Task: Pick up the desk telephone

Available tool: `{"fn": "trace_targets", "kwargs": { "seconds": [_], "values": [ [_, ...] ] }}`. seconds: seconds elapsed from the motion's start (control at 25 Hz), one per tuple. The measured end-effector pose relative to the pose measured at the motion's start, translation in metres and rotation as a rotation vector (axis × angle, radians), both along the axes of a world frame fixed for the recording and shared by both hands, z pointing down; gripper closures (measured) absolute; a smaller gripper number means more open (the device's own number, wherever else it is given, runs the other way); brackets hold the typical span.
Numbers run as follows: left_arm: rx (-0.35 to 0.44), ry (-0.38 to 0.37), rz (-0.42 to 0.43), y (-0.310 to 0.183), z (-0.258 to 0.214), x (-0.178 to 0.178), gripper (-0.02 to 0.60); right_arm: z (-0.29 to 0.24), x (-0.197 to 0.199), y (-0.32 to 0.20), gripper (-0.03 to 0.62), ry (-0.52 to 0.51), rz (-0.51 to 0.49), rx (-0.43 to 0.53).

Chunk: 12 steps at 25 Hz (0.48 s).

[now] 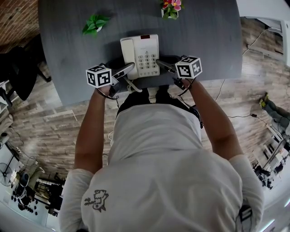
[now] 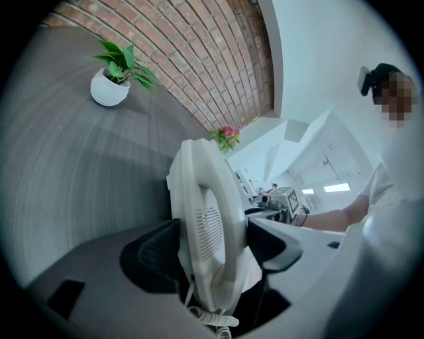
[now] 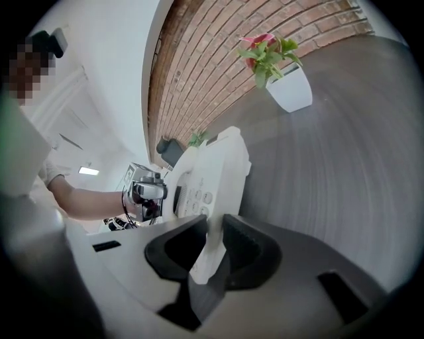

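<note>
- The left gripper (image 2: 213,246) is standing wide, with both pads pressing the handset side of the desk telephone (image 1: 140,55).
- The right gripper (image 3: 213,242) is clamping narrowly on the telephone's right edge.
- The telephone is sitting by the near edge of the grey table (image 1: 68,54).
- Two white pots are each holding one plant: the leafy pot (image 2: 108,91) and the flower pot (image 3: 291,91).
- Count: one telephone, two grippers.

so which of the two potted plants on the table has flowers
The plant in the square white pot, on the head view's right: pink blooms. The plant in the round white pot has green leaves only.
</note>
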<state>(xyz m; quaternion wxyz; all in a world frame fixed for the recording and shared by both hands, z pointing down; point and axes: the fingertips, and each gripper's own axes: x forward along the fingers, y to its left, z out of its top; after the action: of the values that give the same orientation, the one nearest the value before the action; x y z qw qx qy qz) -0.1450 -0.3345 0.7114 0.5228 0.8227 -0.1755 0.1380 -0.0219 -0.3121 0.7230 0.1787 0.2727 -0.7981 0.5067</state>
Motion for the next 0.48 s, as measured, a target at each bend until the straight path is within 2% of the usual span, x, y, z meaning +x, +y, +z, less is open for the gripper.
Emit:
{"fn": "trace_targets", "kwargs": {
  "seconds": [0.48],
  "values": [
    [0.040,-0.021,-0.057,0.017,-0.029,0.004,0.254,-0.027,0.006,0.011,0.516,-0.008,-0.014,0.044]
  ]
}}
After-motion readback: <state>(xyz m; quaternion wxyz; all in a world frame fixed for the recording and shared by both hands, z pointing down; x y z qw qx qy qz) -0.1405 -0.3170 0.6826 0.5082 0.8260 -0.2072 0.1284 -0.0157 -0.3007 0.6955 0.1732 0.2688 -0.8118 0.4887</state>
